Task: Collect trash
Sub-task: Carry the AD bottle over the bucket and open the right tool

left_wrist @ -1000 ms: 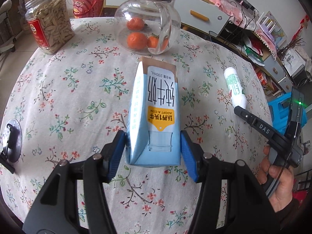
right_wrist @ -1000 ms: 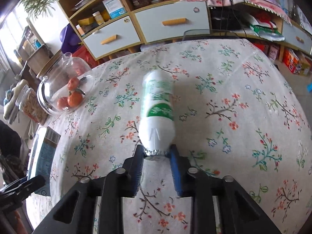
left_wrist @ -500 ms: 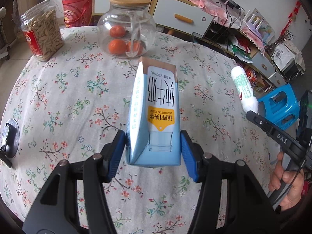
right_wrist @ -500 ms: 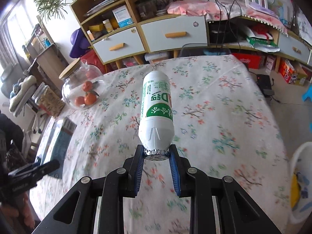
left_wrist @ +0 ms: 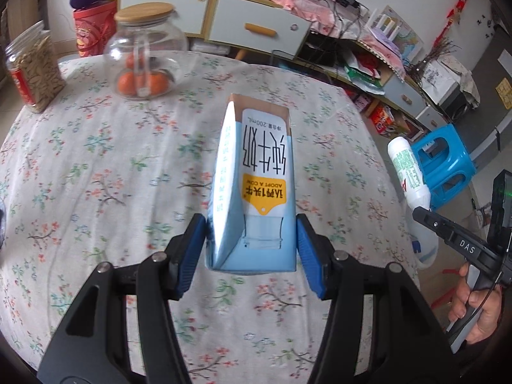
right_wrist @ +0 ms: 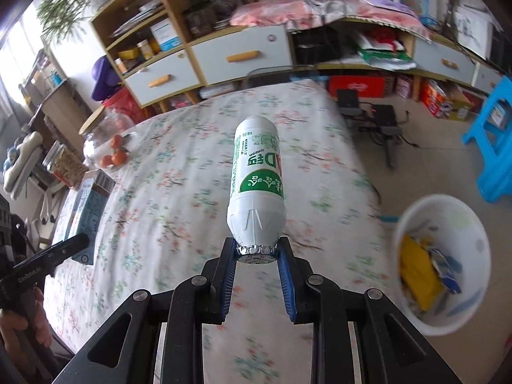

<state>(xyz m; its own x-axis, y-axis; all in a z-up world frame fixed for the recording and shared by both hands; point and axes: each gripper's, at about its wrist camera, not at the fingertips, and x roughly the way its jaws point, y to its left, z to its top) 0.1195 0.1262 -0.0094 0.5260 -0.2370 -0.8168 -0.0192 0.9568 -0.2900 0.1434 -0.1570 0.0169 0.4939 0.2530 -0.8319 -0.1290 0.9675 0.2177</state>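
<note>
Both my grippers are loaded: left gripper (left_wrist: 250, 246) jaws clamp the milk carton (left_wrist: 254, 188), right gripper (right_wrist: 257, 267) jaws pinch the yogurt-drink bottle (right_wrist: 257, 185) above the table (right_wrist: 166, 192).

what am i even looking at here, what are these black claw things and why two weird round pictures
Nothing here is a robot arm. A person holds two hand tools, each with a pair of jaws tipped with blue pads. Each tool carries a wide-angle camera looking forward along its jaws, hence the round, bent pictures.

The left tool's picture shows the left gripper clamped on a blue milk carton, held above the flowered tablecloth. The right tool's picture shows the right gripper pinching a white bottle with a green label by its foil-sealed mouth.

On the table stand a glass jar of oranges and a jar of seeds. A white bin with scraps in it sits on the floor beside the table, probably where both items go.
</note>
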